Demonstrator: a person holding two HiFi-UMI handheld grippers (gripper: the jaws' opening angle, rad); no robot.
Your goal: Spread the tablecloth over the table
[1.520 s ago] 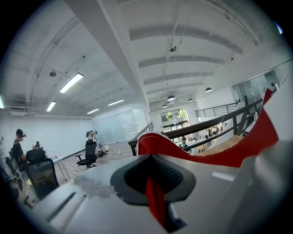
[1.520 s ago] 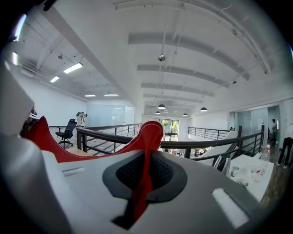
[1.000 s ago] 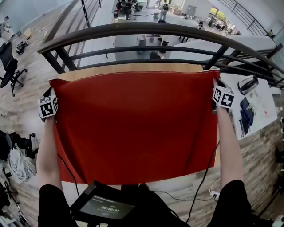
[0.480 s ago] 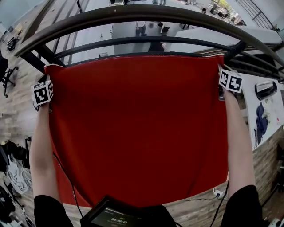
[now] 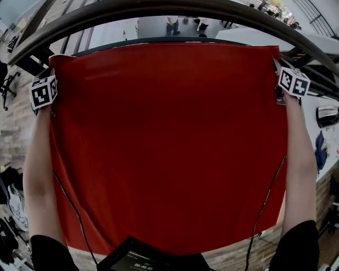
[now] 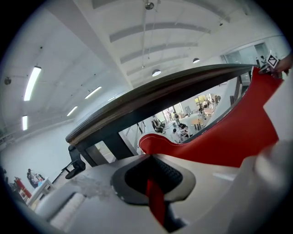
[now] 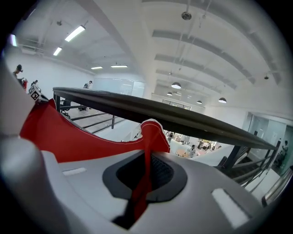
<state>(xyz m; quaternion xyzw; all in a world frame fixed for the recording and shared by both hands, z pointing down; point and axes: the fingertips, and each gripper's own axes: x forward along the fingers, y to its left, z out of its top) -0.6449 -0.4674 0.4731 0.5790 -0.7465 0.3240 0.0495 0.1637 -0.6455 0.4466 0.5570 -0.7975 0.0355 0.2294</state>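
A red tablecloth (image 5: 164, 143) is stretched wide and flat in front of me and hides the table beneath it. My left gripper (image 5: 51, 70) is shut on the cloth's far left corner, and a red strip (image 6: 154, 199) is pinched between its jaws. My right gripper (image 5: 277, 61) is shut on the far right corner, with the red fold (image 7: 143, 183) running down between its jaws. The cloth's far edge (image 5: 159, 45) lies just below the railing. From each gripper view, the hem sags across to the other gripper.
A dark curved railing (image 5: 159, 10) runs close beyond the cloth, with a lower floor behind it. A white table (image 5: 329, 132) with small objects stands at the right. An office chair (image 5: 4, 79) is at the left. A screen device (image 5: 139, 258) sits at my chest.
Both grippers have moved away from me and slightly apart, carrying the cloth's far edge toward the railing. The tan far edge of the table is now covered.
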